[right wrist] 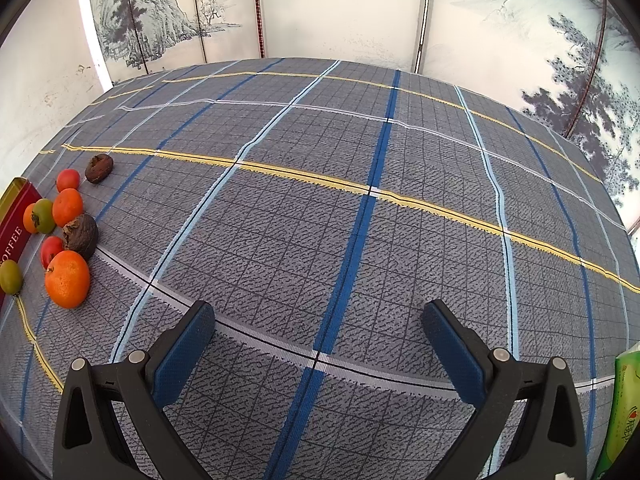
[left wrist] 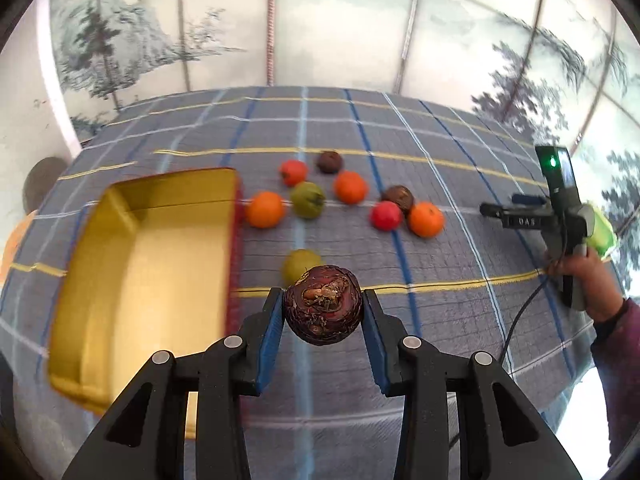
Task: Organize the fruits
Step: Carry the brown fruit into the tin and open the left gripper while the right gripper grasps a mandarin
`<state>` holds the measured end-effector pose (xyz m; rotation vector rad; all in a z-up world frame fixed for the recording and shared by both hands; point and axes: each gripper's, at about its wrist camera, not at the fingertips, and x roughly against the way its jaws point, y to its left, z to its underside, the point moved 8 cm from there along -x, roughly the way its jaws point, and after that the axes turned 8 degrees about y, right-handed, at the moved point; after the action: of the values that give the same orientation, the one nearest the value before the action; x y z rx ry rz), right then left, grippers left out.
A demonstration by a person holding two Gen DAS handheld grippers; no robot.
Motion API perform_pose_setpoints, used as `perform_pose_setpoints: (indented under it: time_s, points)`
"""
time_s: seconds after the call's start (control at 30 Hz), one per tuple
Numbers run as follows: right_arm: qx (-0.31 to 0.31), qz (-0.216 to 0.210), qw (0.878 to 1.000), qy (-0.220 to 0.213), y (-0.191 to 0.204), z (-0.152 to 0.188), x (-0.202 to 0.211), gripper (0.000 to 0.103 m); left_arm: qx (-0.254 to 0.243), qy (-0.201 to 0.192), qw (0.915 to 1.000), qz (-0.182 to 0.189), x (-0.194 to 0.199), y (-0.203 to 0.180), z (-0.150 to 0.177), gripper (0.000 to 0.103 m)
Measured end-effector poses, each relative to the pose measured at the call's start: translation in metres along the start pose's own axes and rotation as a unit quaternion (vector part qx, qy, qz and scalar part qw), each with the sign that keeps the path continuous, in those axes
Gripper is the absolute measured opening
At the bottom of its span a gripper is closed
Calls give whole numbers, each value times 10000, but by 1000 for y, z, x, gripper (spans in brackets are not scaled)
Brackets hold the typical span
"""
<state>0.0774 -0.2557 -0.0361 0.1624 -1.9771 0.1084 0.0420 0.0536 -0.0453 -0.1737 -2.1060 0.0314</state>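
Observation:
My left gripper [left wrist: 323,308] is shut on a dark purple-brown fruit [left wrist: 323,310] and holds it above the cloth, just right of an open gold tin [left wrist: 120,264] with red sides. Several fruits lie beyond it: oranges [left wrist: 265,209], red ones [left wrist: 385,216], green ones [left wrist: 307,199] and dark brown ones [left wrist: 329,161]. One green fruit [left wrist: 300,266] sits just behind the held fruit. My right gripper [right wrist: 318,332] is open and empty over bare cloth; the fruit group lies far to its left, with an orange [right wrist: 67,279] nearest.
A blue-grey checked cloth [right wrist: 360,200] covers the table. The tin's red side reads "COFFEE" [right wrist: 14,236]. A green packet [right wrist: 624,408] lies at the right edge. A painted folding screen [right wrist: 280,8] stands behind the table.

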Motion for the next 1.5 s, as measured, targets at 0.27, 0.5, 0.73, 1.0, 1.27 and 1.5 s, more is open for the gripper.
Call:
perform_pose_setpoints:
  time_s: [0.27, 0.5, 0.73, 1.0, 1.27, 1.5]
  points:
    - [-5, 4, 10000, 0, 0, 0, 0, 103, 458, -73, 9988, -130, 21, 49, 4, 39]
    - [-284, -375, 9982, -378, 4, 18, 25, 86, 583, -162, 9981, -126, 27, 69, 7, 39]
    - [919, -1196, 9850, -836, 102, 20, 69, 80, 615, -108, 9980, -65, 21, 74, 5, 39]
    - [1557, -1013, 9811, -545, 156, 3, 39, 78, 557, -103, 9983, -127, 22, 87, -1, 39]
    - [1553, -1139, 9810, -231, 167, 6, 17, 51, 204, -6, 9981, -577, 8, 111, -17, 40]
    - [1338, -1205, 9833, -265, 163, 19, 32, 37, 44, 151, 9951, -975, -22, 147, -36, 40]
